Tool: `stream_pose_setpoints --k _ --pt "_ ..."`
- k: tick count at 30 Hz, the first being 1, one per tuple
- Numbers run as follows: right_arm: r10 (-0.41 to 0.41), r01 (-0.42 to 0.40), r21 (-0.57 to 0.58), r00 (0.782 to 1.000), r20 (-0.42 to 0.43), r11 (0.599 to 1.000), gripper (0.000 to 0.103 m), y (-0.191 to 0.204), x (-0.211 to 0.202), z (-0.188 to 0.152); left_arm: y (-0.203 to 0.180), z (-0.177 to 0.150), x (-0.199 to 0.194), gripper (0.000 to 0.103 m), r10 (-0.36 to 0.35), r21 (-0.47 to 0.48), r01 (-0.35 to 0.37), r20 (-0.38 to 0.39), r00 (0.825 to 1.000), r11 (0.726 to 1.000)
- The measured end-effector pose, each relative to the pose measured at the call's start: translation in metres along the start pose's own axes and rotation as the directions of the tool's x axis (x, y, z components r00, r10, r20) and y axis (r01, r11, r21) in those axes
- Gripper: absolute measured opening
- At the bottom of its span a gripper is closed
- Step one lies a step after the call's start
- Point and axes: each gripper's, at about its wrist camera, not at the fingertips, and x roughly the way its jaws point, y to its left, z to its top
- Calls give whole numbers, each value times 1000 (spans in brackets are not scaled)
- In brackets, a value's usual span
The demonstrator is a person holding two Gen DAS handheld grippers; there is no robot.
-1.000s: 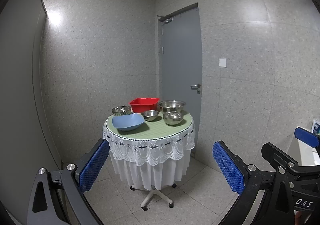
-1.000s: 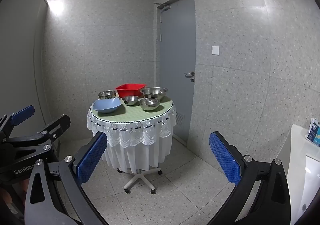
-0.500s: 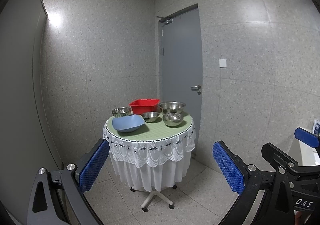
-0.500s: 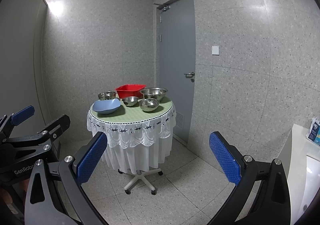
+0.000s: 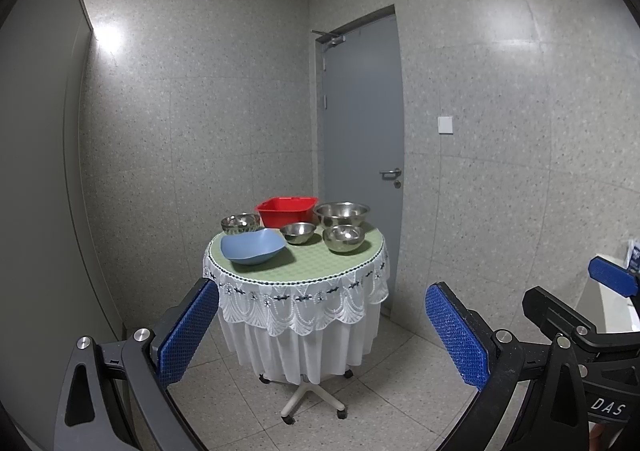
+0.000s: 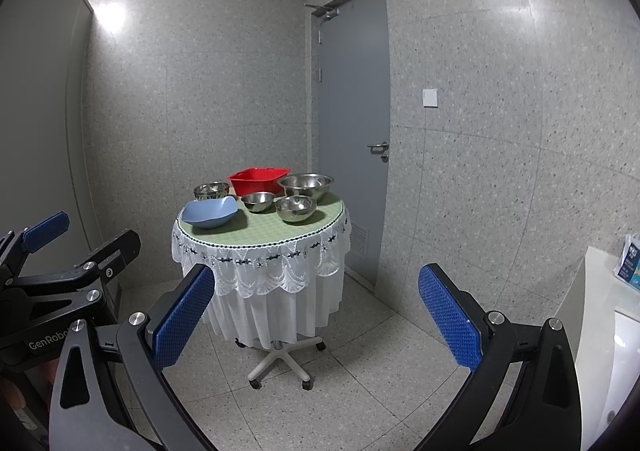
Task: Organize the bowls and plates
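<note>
Well ahead of both spread tools, bowls.

Right gripper wide open, empty, well back from round table holding blue bowl, red tub and four steel bowls. Left gripper at left edge, also spread. Grey door behind.

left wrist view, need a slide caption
Open left tongs face a round table holding steel bowls, a blue bowl and a red basin.
</note>
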Motion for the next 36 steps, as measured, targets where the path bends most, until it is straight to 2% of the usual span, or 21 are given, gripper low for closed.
stream_pose_setpoints --k 28,36 --pt "20 -20 4 1000 -10 1000 103 -2 21 2 -13 6 18 102 19 6 -19 -2 1000 1000" --pt "27 -27 4 999 -20 1000 103 -4 35 7 -18 14 35 102 27 7 -27 -15 1000 1000"
